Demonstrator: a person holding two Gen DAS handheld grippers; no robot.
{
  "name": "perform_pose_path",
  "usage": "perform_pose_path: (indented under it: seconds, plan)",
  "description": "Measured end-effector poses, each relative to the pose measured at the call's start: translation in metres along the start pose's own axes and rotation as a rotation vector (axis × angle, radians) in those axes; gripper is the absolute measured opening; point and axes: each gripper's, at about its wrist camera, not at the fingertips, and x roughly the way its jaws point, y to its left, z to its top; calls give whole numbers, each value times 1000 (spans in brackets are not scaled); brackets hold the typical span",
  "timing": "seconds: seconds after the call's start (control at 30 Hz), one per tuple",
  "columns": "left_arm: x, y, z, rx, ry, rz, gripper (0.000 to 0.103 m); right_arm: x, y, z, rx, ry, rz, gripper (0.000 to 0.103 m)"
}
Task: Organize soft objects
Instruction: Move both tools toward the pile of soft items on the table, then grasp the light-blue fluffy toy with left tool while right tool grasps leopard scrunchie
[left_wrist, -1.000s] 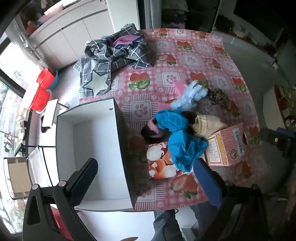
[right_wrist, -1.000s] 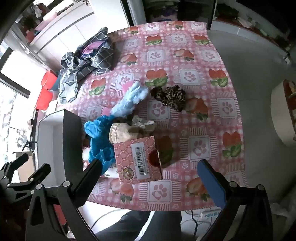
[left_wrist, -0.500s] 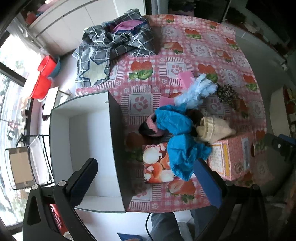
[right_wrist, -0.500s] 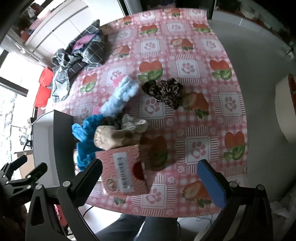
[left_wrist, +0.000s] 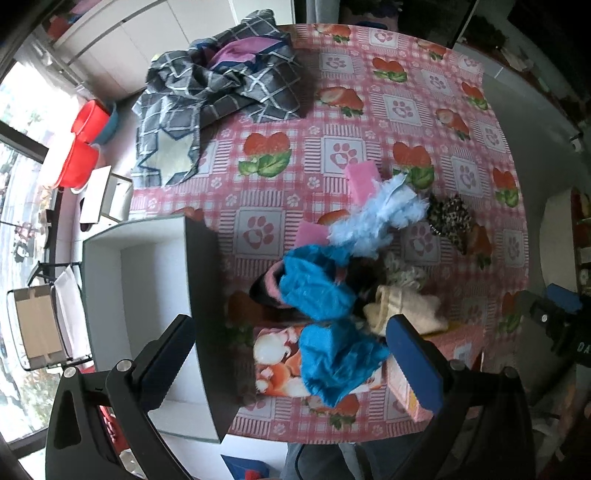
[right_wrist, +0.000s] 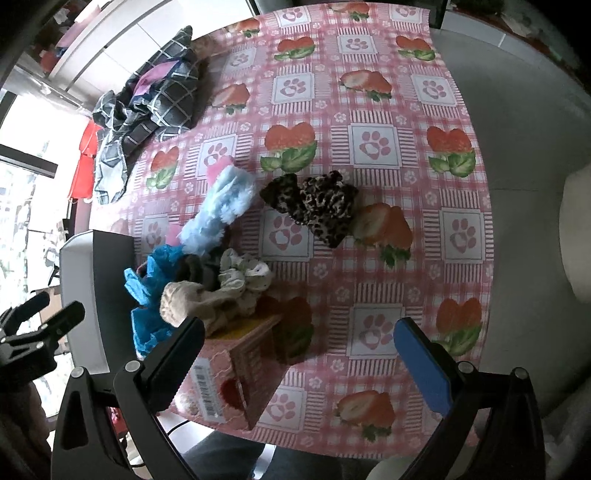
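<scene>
Currently both the left gripper (left_wrist: 291, 358) and right gripper (right_wrist: 299, 354) are hovering wide open, holding nothing, above the soft pile (left_wrist: 325, 295) lying right of the white box (left_wrist: 147, 295); tangled pieces are risking dragging neighbours off the near table edge.

Left gripper (left_wrist: 291, 354) shows black arms, silver screws, one black finger, one blue pad; right gripper (right_wrist: 299, 354) matches it.

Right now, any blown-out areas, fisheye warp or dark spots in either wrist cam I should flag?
Left wrist view: window at far left is overexposed; fisheye bends the white box walls and the table edge; corners vignette to black. Right wrist view: window at left clips to white, washing out the box side; tablecloth checks curve outward; the pink carton throws a dark shadow; both sharp centrally.
</scene>
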Motion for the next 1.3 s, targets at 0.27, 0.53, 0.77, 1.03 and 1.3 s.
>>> perform_pose_path:
  seconds: [0.27,0.53,0.77,1.03,1.3]
  plan:
    - [32,-27,31,56,50,-28,103,19,-15,16,-2,39,-8,103]
    - [71,-55,62,116,97,-50,103,44,-21,28,-18,81,-26,103]
    - [102,-70,75,159,133,-39,103,61,-19,44,-42,93,-40,103]
    - [135,-82,87,178,177,-11,103,86,-23,64,-60,97,-66,103]
    - [157,-92,90,181,209,16,103,115,-22,81,-99,102,-84,103]
